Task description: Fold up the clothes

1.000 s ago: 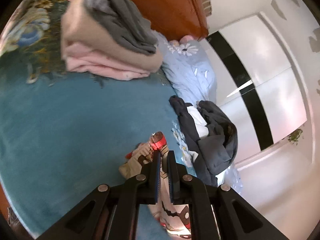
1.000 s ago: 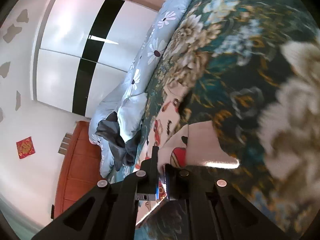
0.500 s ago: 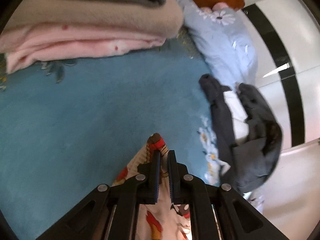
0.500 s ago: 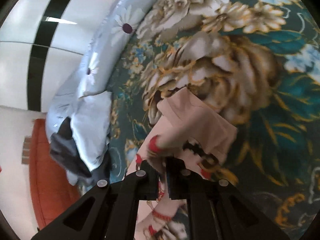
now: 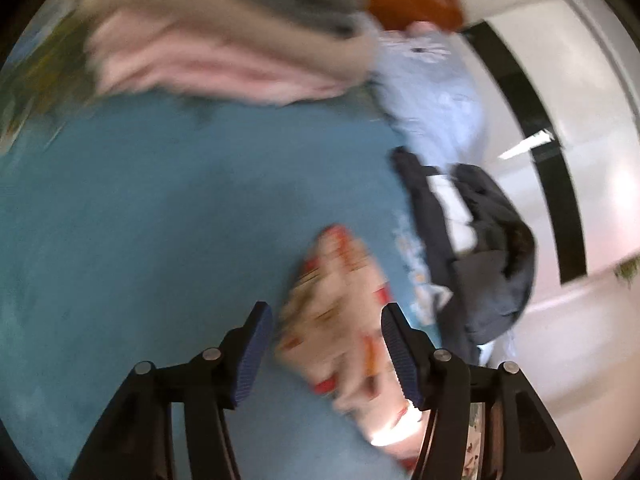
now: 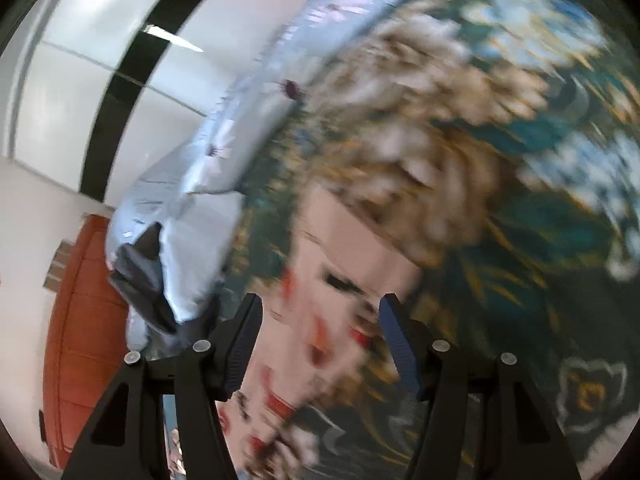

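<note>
A cream garment with red and dark prints (image 5: 340, 312) lies on the teal bedspread (image 5: 160, 220) in the left wrist view. My left gripper (image 5: 326, 350) hovers over it with its jaws opening; the cloth shows between them but the pads do not press it. In the right wrist view the same printed garment (image 6: 336, 280) rests on the dark green flowered blanket (image 6: 500, 200). There my right gripper (image 6: 320, 344) is likewise opening, the cloth lying loose between its fingers. Both views are blurred by motion.
A stack of folded clothes, pink (image 5: 192, 68) under beige and grey, sits at the far side. A dark crumpled garment (image 5: 480, 248) lies to the right near a light blue quilt (image 5: 436, 100). An orange-brown headboard (image 6: 80, 340) and a white wardrobe (image 6: 80, 100) stand beyond the bed.
Both grippers were shut on the printed garment and have let it go. Their jaws now stand apart, and the cloth lies on the bed.
</note>
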A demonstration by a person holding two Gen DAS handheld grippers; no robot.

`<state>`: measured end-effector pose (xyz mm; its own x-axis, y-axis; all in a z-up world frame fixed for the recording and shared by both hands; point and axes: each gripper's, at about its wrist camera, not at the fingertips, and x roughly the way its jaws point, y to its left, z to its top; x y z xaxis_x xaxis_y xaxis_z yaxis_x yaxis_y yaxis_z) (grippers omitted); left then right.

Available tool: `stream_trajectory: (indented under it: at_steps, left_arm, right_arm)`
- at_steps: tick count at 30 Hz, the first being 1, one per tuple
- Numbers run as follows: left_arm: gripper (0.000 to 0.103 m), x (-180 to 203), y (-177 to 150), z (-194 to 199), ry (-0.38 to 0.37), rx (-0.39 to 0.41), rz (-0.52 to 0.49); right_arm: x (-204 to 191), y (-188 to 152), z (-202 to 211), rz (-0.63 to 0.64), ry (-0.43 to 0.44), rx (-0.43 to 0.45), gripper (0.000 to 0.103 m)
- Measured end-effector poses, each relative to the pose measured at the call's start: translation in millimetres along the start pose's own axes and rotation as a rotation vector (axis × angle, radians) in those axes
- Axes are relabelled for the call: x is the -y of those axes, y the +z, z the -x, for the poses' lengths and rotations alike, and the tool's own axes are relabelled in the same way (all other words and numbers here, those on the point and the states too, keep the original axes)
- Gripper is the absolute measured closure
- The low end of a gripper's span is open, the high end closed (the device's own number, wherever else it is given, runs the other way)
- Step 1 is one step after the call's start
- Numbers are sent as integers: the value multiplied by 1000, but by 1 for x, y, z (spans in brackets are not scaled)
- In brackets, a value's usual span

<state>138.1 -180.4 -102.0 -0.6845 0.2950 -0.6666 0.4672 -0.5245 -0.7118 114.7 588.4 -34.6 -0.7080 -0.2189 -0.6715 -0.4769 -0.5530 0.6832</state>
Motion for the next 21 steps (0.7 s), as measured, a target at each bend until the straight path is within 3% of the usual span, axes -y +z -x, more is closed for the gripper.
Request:
stream_trajectory:
  at_steps: [5, 9, 12, 13, 14, 15, 16, 18, 21]
  left_arm:
    - [42, -7, -12, -19, -7, -61, 24]
    - [42, 3, -13, -32, -11, -23, -1]
    - [44, 10, -12, -40, -19, 31, 0]
    - [44, 11, -10, -43, -18, 40, 7]
    - [48, 12, -8, -45, -7, 47, 21]
    - [61, 12, -5, -46, 13, 53, 37]
    - [66, 13, -2, -46, 24, 56, 44]
    - [77, 21, 5, -44, 29, 62, 39]
    - [82, 53, 17, -14, -32, 112, -53]
  right_arm:
    - [29, -6, -29, -158, 71, -60, 41]
    - [26, 2, -43, -201, 93, 10, 41]
    - [19, 7, -51, -185, 63, 49, 41]
    - [15, 8, -53, -175, 53, 60, 44]
    - [12, 9, -55, -162, 40, 63, 57]
    - [9, 10, -57, -151, 28, 64, 76]
    - [6, 9, -58, -147, 19, 60, 84]
    - [1, 8, -60, -139, 3, 52, 86]
    - [-17, 12, -44, -94, 20, 75, 87]
